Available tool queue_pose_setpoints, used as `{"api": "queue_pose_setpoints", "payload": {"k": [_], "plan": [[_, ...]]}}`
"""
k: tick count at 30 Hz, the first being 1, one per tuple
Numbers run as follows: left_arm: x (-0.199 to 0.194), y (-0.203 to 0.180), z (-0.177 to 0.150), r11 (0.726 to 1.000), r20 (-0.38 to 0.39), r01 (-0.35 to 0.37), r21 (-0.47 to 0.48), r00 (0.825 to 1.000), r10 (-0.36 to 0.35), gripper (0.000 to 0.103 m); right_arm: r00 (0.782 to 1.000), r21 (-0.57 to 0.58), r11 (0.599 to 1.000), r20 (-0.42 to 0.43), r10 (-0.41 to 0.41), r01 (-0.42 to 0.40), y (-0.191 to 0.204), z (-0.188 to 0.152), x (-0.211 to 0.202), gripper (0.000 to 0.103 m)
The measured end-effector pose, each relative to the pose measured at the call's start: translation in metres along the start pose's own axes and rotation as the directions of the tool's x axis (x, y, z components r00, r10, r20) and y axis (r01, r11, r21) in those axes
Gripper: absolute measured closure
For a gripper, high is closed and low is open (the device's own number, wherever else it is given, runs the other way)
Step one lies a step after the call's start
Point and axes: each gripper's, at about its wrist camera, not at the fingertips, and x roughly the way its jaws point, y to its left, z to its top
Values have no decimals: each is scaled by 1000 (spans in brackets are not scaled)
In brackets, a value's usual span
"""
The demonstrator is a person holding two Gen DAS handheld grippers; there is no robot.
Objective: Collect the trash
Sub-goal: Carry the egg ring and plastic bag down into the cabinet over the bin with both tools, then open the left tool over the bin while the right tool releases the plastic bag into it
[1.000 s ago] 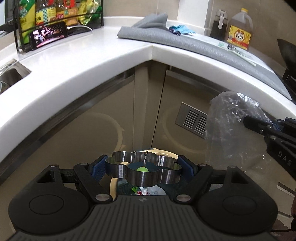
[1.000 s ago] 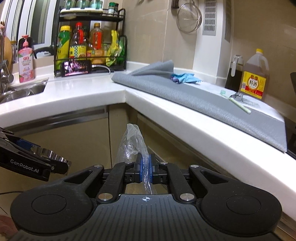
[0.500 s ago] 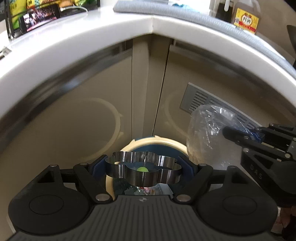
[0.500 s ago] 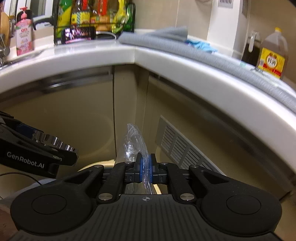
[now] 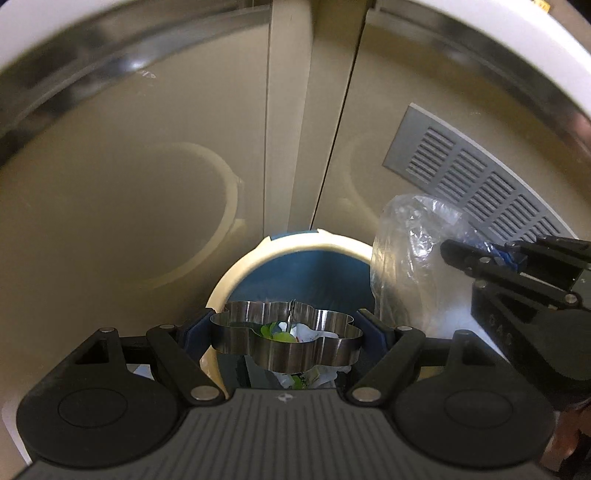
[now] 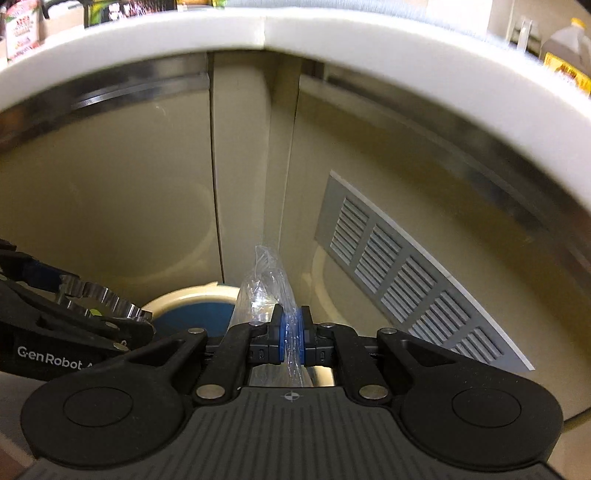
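Observation:
My left gripper [image 5: 286, 334] is shut on a shiny flower-shaped metal ring [image 5: 284, 345], held wide between its blue pads. It hangs right above a round cream trash bin [image 5: 236, 273] with a blue liner and scraps inside. My right gripper [image 6: 291, 336] is shut on a crumpled clear plastic bag [image 6: 266, 284]. In the left wrist view that bag [image 5: 410, 258] hangs just right of the bin's rim, pinched by the right gripper [image 5: 476, 254]. The left gripper [image 6: 92, 317] with the ring shows at the left of the right wrist view, over the bin [image 6: 192, 299].
Beige cabinet doors [image 5: 110, 184] stand behind the bin, meeting at a corner post [image 5: 288, 110]. A grey vent grille [image 5: 465, 177] sits on the right door. The white countertop edge [image 6: 295, 33] runs overhead, with bottles on top.
Both grippers have sunk below the countertop toward the bin, tilting further down. The bin now fills more of the view; the ring and the bag stay gripped.

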Motion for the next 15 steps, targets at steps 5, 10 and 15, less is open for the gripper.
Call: {"api": "queue_pose_setpoints", "payload": {"k": [5,10,15], "plan": [[29,-1,4,1000,-58,-8,0,998,8,18,998,-7,1000,-64,11,-11,5,-4,29,96],[48,-1,1,1000,-105,-20,7,994,21,18,991,18,1000,-133,23,-21,5,-7,54,96],[58,0,0,999,-130,-27,18,991,29,18,983,38,999,-182,37,-30,5,-8,73,96]]}}
